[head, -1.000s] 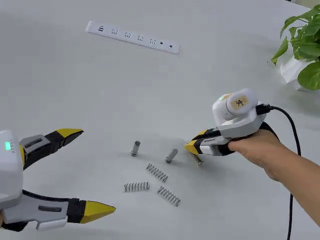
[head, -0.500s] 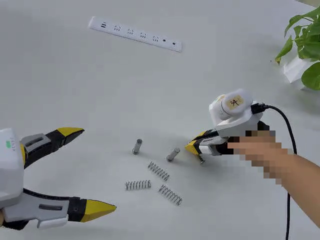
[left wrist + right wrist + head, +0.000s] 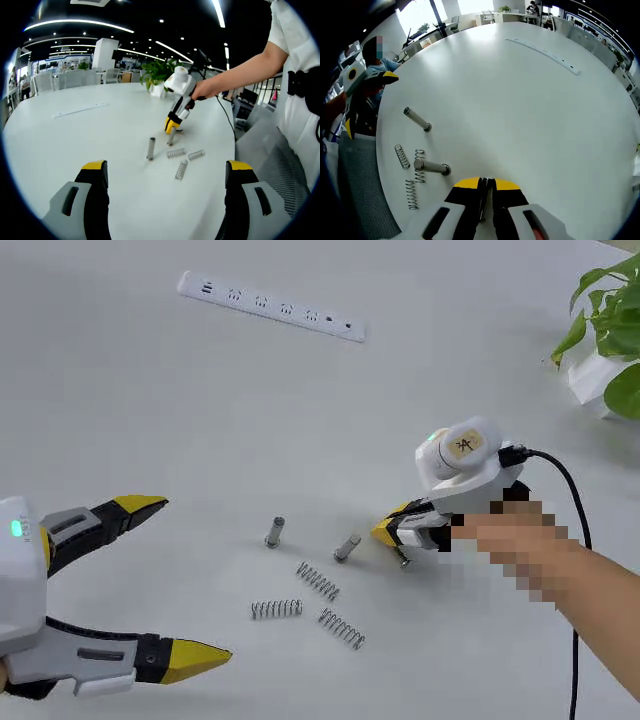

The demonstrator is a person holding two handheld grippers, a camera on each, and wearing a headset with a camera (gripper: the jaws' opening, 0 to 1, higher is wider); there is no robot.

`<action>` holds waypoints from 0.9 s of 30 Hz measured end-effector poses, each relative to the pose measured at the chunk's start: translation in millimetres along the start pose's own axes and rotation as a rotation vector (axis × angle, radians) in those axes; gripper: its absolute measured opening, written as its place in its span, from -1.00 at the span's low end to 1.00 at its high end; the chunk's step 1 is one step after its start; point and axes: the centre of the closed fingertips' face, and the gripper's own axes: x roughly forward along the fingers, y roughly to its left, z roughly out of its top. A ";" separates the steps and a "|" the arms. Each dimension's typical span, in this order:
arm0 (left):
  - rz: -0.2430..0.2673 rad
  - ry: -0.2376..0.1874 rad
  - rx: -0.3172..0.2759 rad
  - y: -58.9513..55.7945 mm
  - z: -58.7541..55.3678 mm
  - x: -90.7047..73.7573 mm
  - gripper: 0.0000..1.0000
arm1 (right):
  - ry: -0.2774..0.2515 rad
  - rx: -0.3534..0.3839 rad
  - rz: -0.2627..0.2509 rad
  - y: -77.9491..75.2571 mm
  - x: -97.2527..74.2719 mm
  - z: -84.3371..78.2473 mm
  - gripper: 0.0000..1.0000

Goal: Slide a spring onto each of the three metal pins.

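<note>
Two metal pins (image 3: 273, 532) (image 3: 346, 547) stand on the white table, seen also as pins (image 3: 417, 120) (image 3: 431, 167). Three springs (image 3: 316, 581) (image 3: 275, 609) (image 3: 341, 629) lie just in front of them. My right gripper (image 3: 386, 533) sits to the right of the pins, shut on a third metal pin (image 3: 401, 559) that slants down to the table; its jaws (image 3: 487, 186) are pressed together. My left gripper (image 3: 182, 580) hangs open at the lower left, well away from the parts. In the left gripper view the pins (image 3: 150, 148) and springs (image 3: 180, 170) lie ahead between the jaws.
A white power strip (image 3: 270, 307) lies at the far side of the table. A potted plant (image 3: 605, 335) stands at the far right. The right gripper's black cable (image 3: 578, 540) trails off to the right. The table edge (image 3: 380, 165) runs close behind the springs.
</note>
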 end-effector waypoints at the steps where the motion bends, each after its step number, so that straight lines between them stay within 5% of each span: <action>1: -0.001 0.000 0.000 -0.2 0.2 0.1 0.94 | 0.000 0.004 0.002 0.4 0.2 0.1 -0.89; 27: -0.013 -0.002 0.007 -2.5 3.2 3.2 0.93 | -0.025 -0.019 -0.012 4.5 -12.8 2.0 -0.91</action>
